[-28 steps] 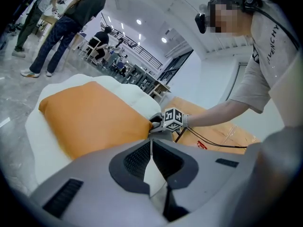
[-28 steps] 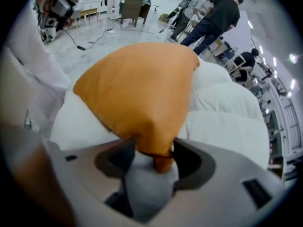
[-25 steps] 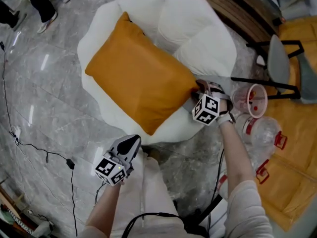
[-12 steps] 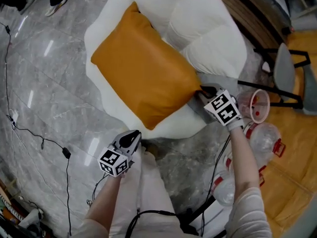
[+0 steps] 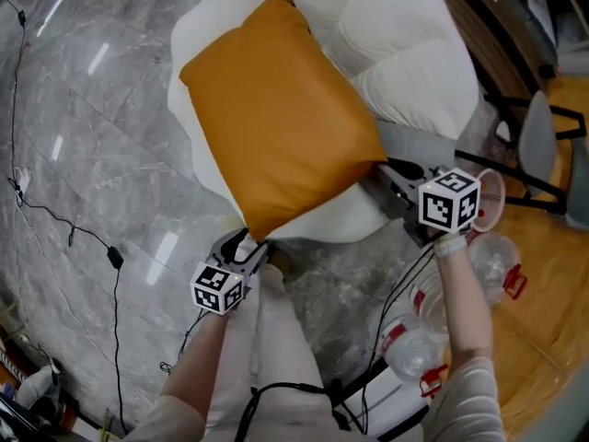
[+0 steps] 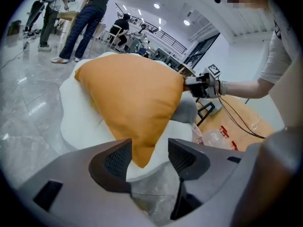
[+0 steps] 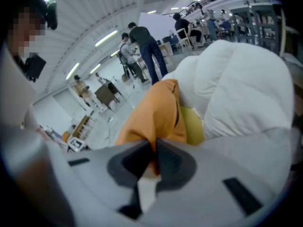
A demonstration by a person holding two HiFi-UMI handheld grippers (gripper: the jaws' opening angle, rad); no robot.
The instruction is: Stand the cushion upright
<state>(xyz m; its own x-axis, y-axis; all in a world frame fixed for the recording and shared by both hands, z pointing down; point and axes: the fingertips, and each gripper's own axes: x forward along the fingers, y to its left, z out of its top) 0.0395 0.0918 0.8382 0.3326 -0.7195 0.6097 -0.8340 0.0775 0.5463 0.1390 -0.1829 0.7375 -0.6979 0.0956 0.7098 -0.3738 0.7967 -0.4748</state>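
The cushion (image 5: 276, 109) lies tilted on the white armchair (image 5: 405, 72), its near corner pointing down between the opening, unpressed jaws of the left hand-held gripper (image 5: 241, 245), while the right hand-held gripper (image 5: 391, 168), jaws closing, pinches its right corner.

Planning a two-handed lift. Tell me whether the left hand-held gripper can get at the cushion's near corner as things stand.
Probably yes. The left hand-held gripper has its jaws opening, and the cushion appears to have its near corner between them, not yet pinched. Nothing blocks the way.

Orange cushion (image 7: 154, 115), seemingly between closing jaws
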